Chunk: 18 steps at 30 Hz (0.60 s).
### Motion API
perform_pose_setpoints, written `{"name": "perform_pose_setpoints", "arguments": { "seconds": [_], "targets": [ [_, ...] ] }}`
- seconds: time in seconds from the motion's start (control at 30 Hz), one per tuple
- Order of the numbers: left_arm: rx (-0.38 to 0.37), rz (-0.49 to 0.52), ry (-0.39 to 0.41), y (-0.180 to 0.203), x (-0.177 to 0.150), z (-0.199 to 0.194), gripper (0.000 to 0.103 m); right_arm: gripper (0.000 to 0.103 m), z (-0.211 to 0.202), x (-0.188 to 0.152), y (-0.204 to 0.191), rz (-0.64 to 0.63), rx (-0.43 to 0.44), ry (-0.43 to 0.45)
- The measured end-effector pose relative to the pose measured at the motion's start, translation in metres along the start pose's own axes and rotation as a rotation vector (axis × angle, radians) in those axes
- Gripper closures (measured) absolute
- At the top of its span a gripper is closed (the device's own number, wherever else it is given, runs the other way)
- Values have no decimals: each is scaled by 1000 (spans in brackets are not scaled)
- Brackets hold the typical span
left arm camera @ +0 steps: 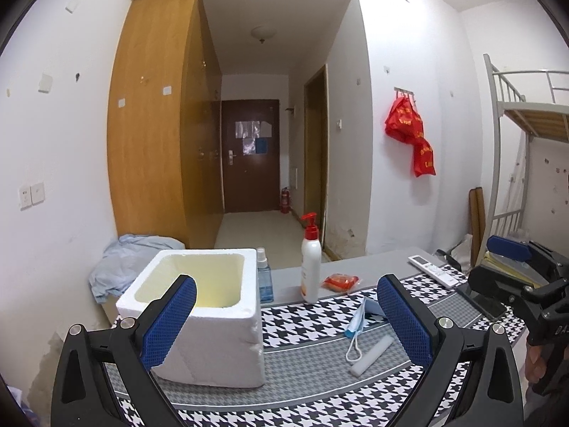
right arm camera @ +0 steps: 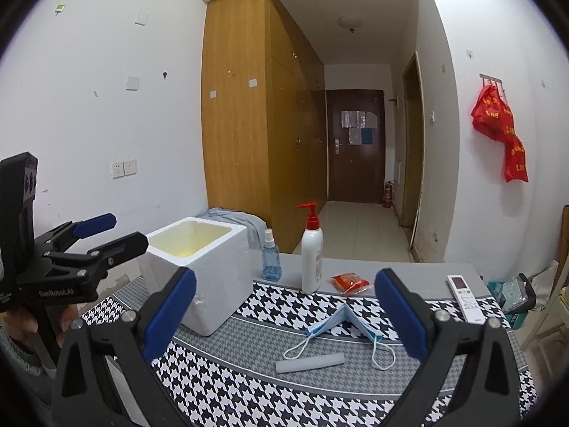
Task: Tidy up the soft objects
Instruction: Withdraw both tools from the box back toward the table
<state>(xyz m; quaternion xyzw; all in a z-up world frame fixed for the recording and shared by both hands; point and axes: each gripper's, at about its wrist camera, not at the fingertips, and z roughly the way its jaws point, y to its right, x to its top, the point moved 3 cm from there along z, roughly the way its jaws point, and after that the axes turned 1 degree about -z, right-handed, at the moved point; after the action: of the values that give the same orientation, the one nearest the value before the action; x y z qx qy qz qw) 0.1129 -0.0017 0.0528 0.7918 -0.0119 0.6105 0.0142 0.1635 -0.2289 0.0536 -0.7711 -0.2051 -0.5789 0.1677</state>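
Landmark: white square foam box (left arm camera: 199,306) with yellowish inside, open at the top, standing on the black-and-white houndstooth table mat (left arm camera: 306,323).

Right of the foam box, lying flat on the mat: folded light-blue face mask (left arm camera: 362,316) with white ear loops. Just in front of the mask, further from the box's far rim: short pale-grey foam stick (left arm camera: 370,356), touching one ear loop or nearly so, hard to tell. Neither in the box. Seen from the right wrist, same mask (right arm camera: 341,323) tented in a peak, same foam stick (right arm camera: 309,361) lying crosswise before it.

Close beside the box's right wall, toward the back: small clear-blue spray bottle (left arm camera: 264,277). Further right of it: upright white pump bottle with red pump head (left arm camera: 310,263). Beyond that, away from the box: small red plastic-wrapped packet (left arm camera: 339,281), then white remote control (left arm camera: 432,270) near the table's far right part. Behind the box to its left: crumpled pale-blue cloth (left arm camera: 121,267).

Left gripper (left arm camera: 286,320) held above the mat with blue-padded fingers spread wide, nothing between them, left pad overlapping the box's front corner in view. Right gripper (right arm camera: 284,316) likewise spread wide and holding nothing, mask and stick framed between its pads, well to the right of the box.
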Motion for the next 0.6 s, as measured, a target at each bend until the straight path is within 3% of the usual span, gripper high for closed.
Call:
{"name": "perform_pose_setpoints", "arguments": {
  "seconds": [0.13,0.6],
  "targets": [
    [8,2,12,2,-4,-3,1,1,-5,-5,1,10,-7,3],
    [-72,-47,-32,-4,-23,-3,1,1,-8,-21,6,41,-1,-13]
  ]
}}
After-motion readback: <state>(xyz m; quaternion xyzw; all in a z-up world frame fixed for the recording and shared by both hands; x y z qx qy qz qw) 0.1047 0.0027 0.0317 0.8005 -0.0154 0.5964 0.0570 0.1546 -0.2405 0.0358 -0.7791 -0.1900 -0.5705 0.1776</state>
